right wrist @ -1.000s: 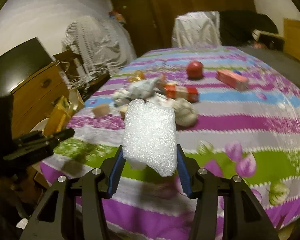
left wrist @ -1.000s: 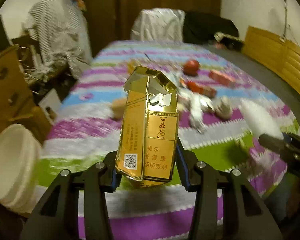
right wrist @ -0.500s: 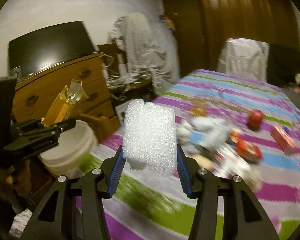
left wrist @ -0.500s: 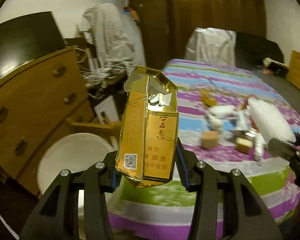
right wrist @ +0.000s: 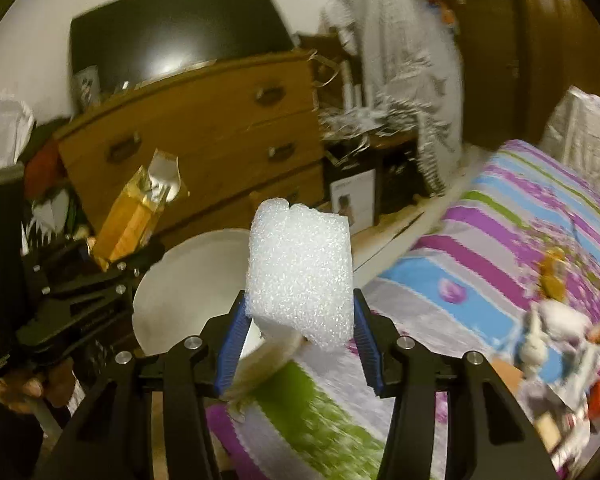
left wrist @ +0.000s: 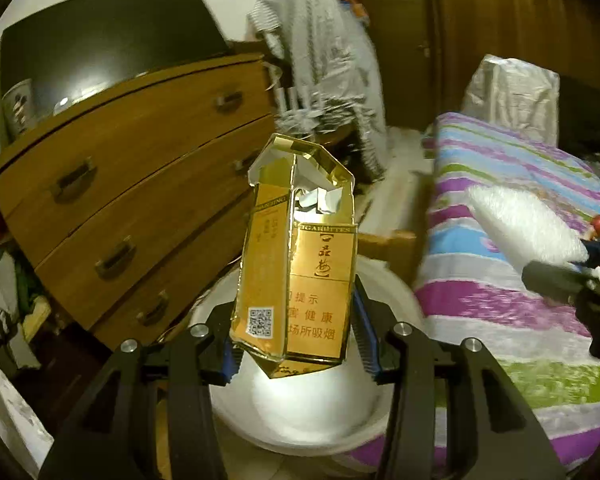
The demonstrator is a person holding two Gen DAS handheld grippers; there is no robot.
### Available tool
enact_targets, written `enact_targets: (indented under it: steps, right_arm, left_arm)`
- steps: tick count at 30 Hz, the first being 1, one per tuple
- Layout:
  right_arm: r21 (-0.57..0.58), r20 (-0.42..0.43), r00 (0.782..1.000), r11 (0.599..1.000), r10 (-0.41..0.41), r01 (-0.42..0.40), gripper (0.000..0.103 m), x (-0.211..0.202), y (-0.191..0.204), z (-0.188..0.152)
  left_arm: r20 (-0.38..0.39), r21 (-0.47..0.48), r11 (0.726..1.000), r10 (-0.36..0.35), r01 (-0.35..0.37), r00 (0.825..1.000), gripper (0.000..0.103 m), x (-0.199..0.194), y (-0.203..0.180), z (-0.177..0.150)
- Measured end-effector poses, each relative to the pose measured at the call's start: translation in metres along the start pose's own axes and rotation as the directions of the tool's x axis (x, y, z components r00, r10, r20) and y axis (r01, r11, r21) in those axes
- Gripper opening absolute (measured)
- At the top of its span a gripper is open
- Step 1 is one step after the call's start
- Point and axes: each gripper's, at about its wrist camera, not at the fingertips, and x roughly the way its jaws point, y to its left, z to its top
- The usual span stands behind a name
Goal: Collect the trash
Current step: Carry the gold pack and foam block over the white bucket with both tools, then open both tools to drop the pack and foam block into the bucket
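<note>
I saw the bed (right wrist: 500, 240) under its striped purple, blue, green and white cover. A blurred cluster of small trash pieces (right wrist: 556, 332) lay on it toward my right. Beside the bed, a white basin (left wrist: 312, 412) sat on the floor.

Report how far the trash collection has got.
Nothing visibly binned yet: the white bin beside the bed looks empty. In hand: the left gripper is shut on a gold cigarette pack, the right gripper on a white foam block, both near the bin. Left: drop both, then fetch the litter on the bed.
</note>
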Motion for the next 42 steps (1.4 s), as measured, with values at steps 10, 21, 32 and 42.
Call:
enact_targets:
  steps: [10,21,32,42]
  right_arm:
    - [-0.024,-0.031,0.998,0.998,0.054,-0.055,0.051,0.047,0.034,0.026]
    - [0.068,0.155,0.977,0.985,0.148,-0.16,0.051,0.0,0.025,0.092]
    - [0.047,-0.036,0.991,0.99,0.132,-0.13,0.052,0.044,0.022,0.049]
    - [-0.018,-0.165,0.981,0.995,0.097,-0.102,0.054,0.082,0.05,0.03]
  left_arm:
    - [-0.055,-0.043,0.999,0.022,-0.025,0.998,0.046,0.031,0.035,-0.015]
    - [-0.068,-0.071,0.997,0.013,-0.018,0.998,0.047,0.043,0.041,-0.017]
    - [-0.074,-0.056,0.998,0.02,-0.024,0.997,0.047,0.047,0.039,-0.021]
    - [-0.174,-0.107,0.994,-0.041,0.023,0.984,0.048,0.066,0.059,-0.022]
